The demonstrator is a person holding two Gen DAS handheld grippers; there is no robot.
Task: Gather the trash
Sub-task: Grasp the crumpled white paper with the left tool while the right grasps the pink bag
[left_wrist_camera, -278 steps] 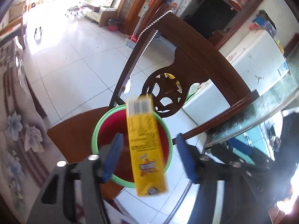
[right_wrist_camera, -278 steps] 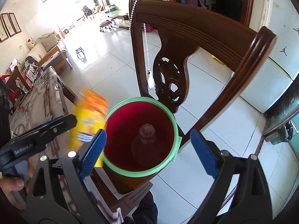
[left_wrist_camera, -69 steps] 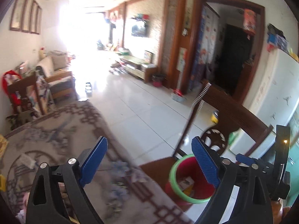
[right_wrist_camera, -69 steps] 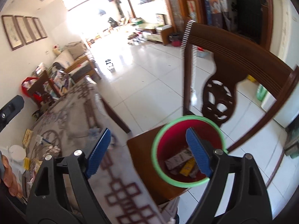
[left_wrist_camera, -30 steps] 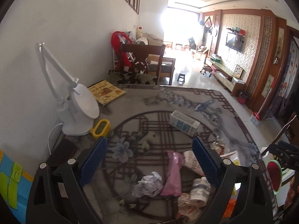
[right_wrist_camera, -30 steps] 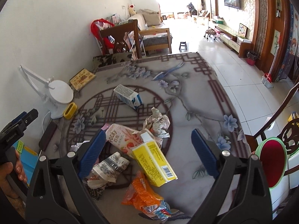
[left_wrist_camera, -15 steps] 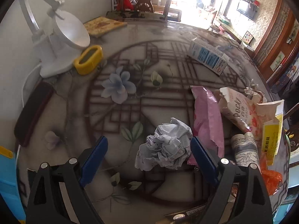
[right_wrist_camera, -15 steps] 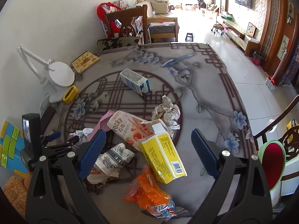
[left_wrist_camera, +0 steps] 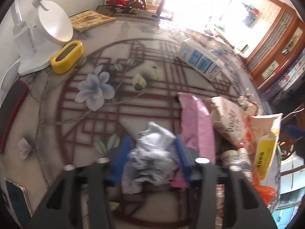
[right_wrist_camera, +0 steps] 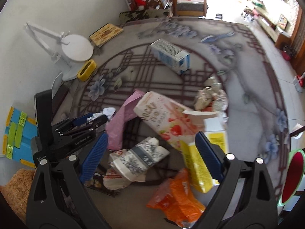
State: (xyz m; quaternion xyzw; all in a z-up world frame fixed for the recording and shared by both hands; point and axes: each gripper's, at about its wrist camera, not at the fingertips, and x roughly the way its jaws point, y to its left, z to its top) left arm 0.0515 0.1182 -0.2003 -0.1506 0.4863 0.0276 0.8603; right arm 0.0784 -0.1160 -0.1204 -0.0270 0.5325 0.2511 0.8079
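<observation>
My left gripper [left_wrist_camera: 151, 159] has its jaws closing on the paper wad [left_wrist_camera: 150, 152], which sits squarely between the blue pads [left_wrist_camera: 122, 158]; they seem to be pressing its sides already, though blur keeps me from being sure how firmly. My right gripper [right_wrist_camera: 150, 152] hangs with jaws spread wide and holding nothing, above the grey-patterned wrapper [right_wrist_camera: 137, 158]. Around that, on the bench [right_wrist_camera: 247, 114]: a yellow carton [right_wrist_camera: 196, 164] at three o'clock of the wrapper, an orange bag [right_wrist_camera: 179, 198] at five, the Pocky box [right_wrist_camera: 167, 116] at twelve, a pink bag [right_wrist_camera: 122, 122] at ten, a foil wad [right_wrist_camera: 209, 93] at one and a milk carton [right_wrist_camera: 169, 57] farther out at twelve. The bin [right_wrist_camera: 292, 175] shows only as a green-rimmed red sliver at the right edge of the right view. I judge the step to be the pick of the wad; next I would finish the squeeze, lift straight up clear of the pink bag beside it, and carry it to the bin, while the right drops onto the wrapper. The wad's underside is hidden by my own jaws, the left view is smeared low down, and I cannot tell what the dark sheet [right_wrist_camera: 103, 187] under the wrapper is.
</observation>
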